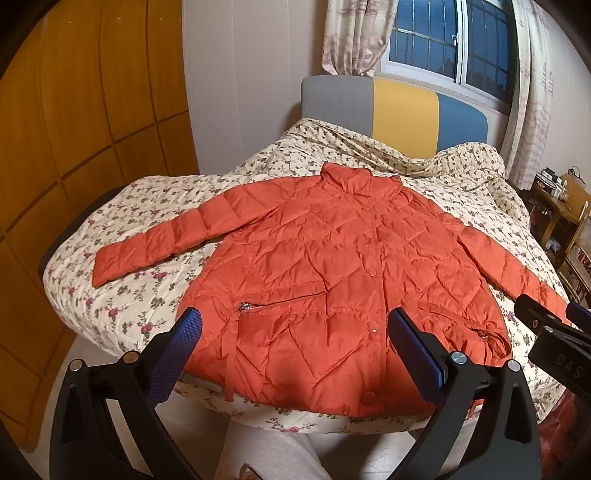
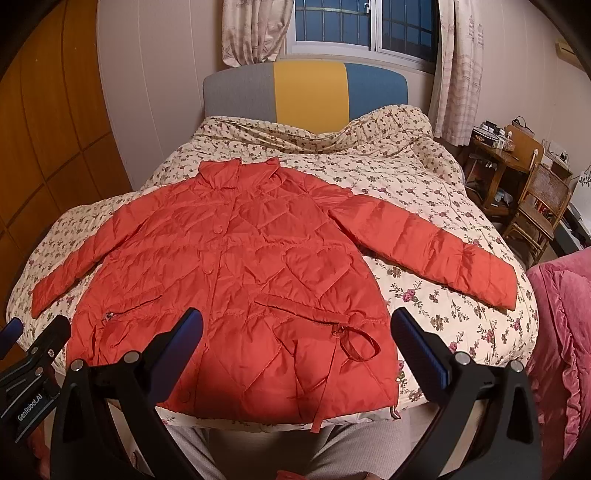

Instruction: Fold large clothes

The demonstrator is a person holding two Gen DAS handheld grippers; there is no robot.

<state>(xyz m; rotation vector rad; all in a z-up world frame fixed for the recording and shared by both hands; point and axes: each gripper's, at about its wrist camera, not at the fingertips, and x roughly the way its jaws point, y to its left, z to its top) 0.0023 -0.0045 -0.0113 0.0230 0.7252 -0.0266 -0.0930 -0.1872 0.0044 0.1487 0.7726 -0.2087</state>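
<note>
Orange jacket (image 1: 314,273) spread flat, front up, buttoned, on the floral quilt (image 1: 147,295) of the bed, hem at the near edge, collar toward the headboard (image 1: 391,110). Left sleeve (image 1: 162,240) stretched out toward the left edge of the bed; right sleeve (image 2: 428,251) angled out toward the right edge. Zip pocket (image 1: 255,306) on each side above the hem, a loose drawstring loop (image 2: 354,343) by the right one.

Left gripper (image 1: 295,339) held above the near edge, over the hem, fingers wide apart, nothing between them, not touching the cloth. Right gripper (image 2: 299,339) likewise over the hem, more toward the right pocket, fingers spread wide, empty. Blue pads (image 2: 181,343) facing inward on both. Each tool's tip visible at the edge of the other's view, side by side.

Beyond the headboard: window (image 2: 362,26) with curtains (image 2: 461,66). Wooden wardrobe (image 1: 85,110) at left, wooden chair (image 2: 543,210) and a cluttered desk at right, pink bedding (image 2: 565,332) by the right near corner.
</note>
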